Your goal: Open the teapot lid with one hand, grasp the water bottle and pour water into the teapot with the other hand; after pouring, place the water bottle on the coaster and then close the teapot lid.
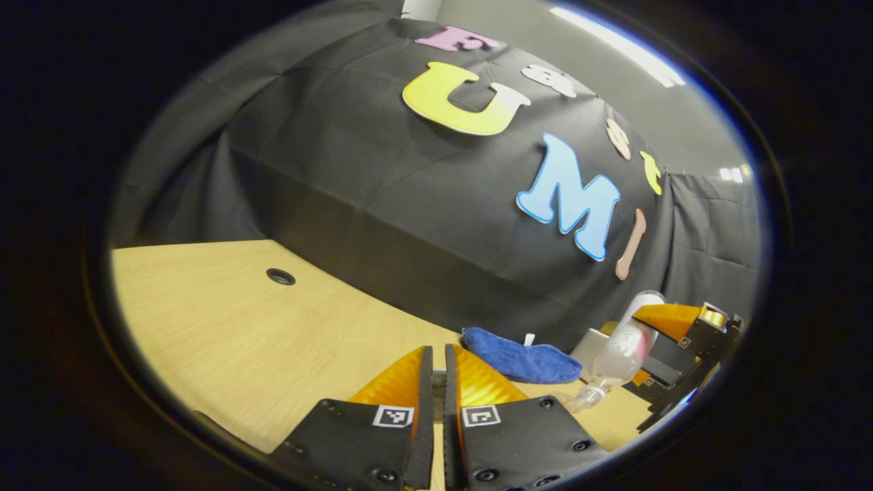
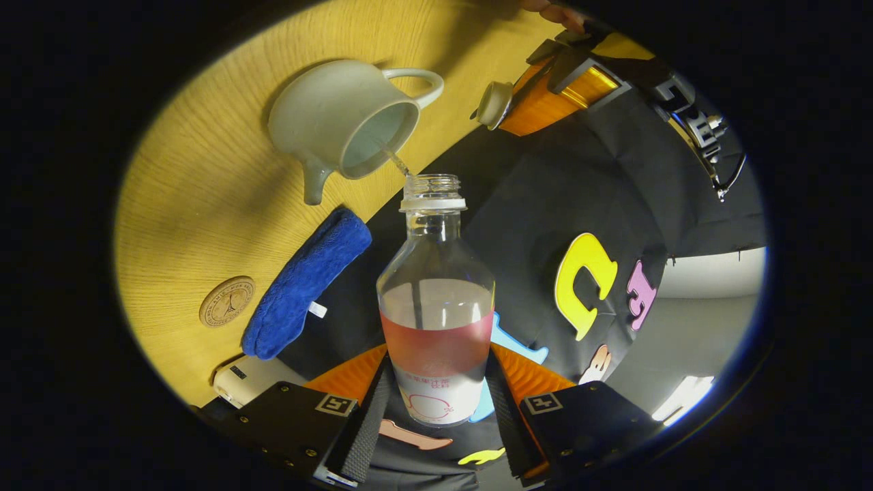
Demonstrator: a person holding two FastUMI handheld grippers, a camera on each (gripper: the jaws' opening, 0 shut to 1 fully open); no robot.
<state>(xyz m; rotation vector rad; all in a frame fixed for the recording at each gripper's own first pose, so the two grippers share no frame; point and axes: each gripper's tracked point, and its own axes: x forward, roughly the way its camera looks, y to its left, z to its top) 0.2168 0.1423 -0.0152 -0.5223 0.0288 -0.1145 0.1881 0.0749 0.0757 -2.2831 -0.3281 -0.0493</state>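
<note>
The wooden surface (image 2: 184,204) carries the open teapot (image 2: 341,123), a blue cloth (image 2: 307,283) and a round coaster (image 2: 226,301). The right gripper (image 2: 436,395) has its jaws pinching the tilted water bottle (image 2: 436,300), whose mouth sends a thin stream into the teapot. The left gripper (image 2: 518,102) holds the teapot lid (image 2: 492,104) clamped in its jaws, aside from the pot.

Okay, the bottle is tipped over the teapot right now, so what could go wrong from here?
1. The stream from the water bottle enters near the rim of the teapot; a small drift could spill water on the table or the blue cloth.
2. The left gripper holds the lid by a small part of it; it could slip out.
3. The coaster lies beyond the cloth, so carrying the uncapped bottle there may drip.
</note>
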